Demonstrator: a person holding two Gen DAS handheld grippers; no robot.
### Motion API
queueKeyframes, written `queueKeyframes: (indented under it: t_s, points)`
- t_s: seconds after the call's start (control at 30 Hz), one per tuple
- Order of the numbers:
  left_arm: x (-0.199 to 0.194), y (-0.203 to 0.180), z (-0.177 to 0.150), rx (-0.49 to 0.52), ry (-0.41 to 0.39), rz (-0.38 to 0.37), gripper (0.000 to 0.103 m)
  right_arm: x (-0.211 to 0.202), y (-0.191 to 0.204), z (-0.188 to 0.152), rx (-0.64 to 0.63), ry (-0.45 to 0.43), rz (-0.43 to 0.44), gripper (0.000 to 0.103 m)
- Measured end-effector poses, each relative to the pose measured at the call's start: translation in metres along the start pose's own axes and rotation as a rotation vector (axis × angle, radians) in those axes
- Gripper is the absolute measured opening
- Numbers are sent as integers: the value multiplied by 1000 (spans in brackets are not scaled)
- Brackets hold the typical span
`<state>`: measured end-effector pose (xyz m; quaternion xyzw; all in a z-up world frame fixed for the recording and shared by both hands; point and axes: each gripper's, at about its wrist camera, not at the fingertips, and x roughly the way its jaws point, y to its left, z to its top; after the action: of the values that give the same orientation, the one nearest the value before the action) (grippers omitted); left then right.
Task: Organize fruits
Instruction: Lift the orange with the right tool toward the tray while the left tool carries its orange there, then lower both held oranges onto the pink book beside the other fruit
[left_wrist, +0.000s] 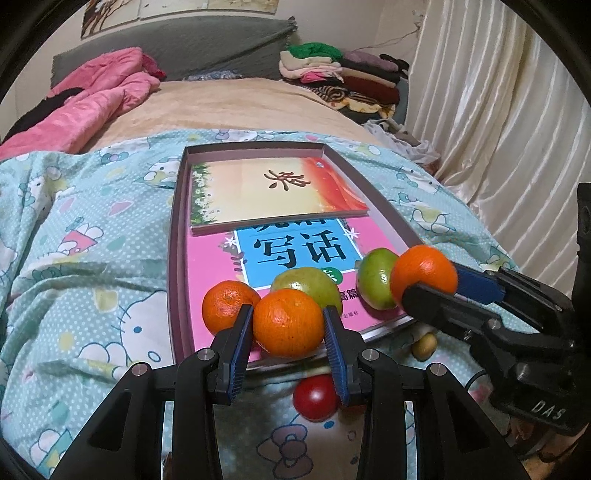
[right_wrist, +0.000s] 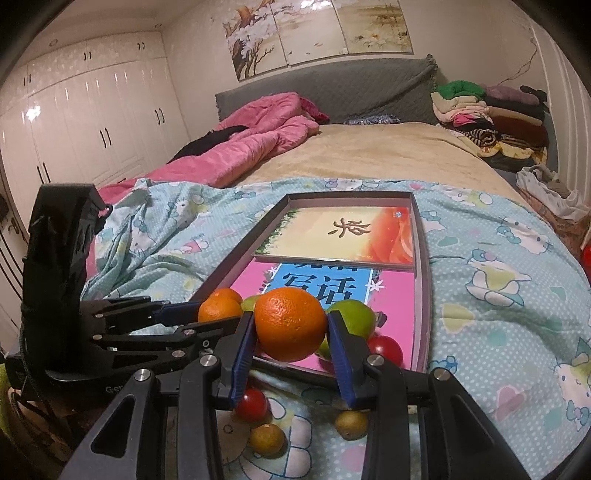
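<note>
In the left wrist view my left gripper (left_wrist: 288, 312) is shut on an orange (left_wrist: 288, 328) over the near end of a shallow box tray (left_wrist: 175, 229). A second orange (left_wrist: 227, 304) lies in the tray just left of it, with two green fruits (left_wrist: 306, 286) (left_wrist: 376, 282) behind. From the right, my right gripper (left_wrist: 432, 284) is shut on another orange (left_wrist: 423, 275) at the tray's near right corner. In the right wrist view the right gripper (right_wrist: 290, 317) grips its orange (right_wrist: 290, 325), and the left gripper (right_wrist: 214, 314) comes in from the left.
Two books (left_wrist: 273, 192) (left_wrist: 303, 251) lie flat in the tray. On the cartoon-print quilt (right_wrist: 498, 295) in front of the tray lie red tomatoes (right_wrist: 251, 404) (right_wrist: 384, 349) and small brownish fruits (right_wrist: 266, 435) (right_wrist: 351, 422). A pink duvet (right_wrist: 258, 125) and a clothes pile (right_wrist: 487, 114) are farther back.
</note>
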<state>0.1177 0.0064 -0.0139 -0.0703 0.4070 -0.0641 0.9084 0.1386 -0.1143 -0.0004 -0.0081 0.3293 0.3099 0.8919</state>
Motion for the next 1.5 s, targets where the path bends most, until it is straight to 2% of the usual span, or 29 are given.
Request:
queueKeyframes:
  t_s: [0.3, 0.73, 0.87, 1.13, 1.5]
  points:
    - [5, -4, 3, 34, -7, -2, 39, 15, 10, -5, -73, 54, -21, 39]
    - [3, 8, 6, 20, -10, 22, 38, 35, 17, -4, -143, 85, -11, 39]
    - [0, 13, 4, -9, 10, -12, 38, 40, 21, -3, -193, 82, -28, 39]
    - [1, 11, -1, -2, 38, -34, 38, 43, 31, -7, -300, 77, -77, 39]
    - [4, 5, 1, 35, 36, -44, 39, 41, 28, -9, -304, 89, -74, 39]
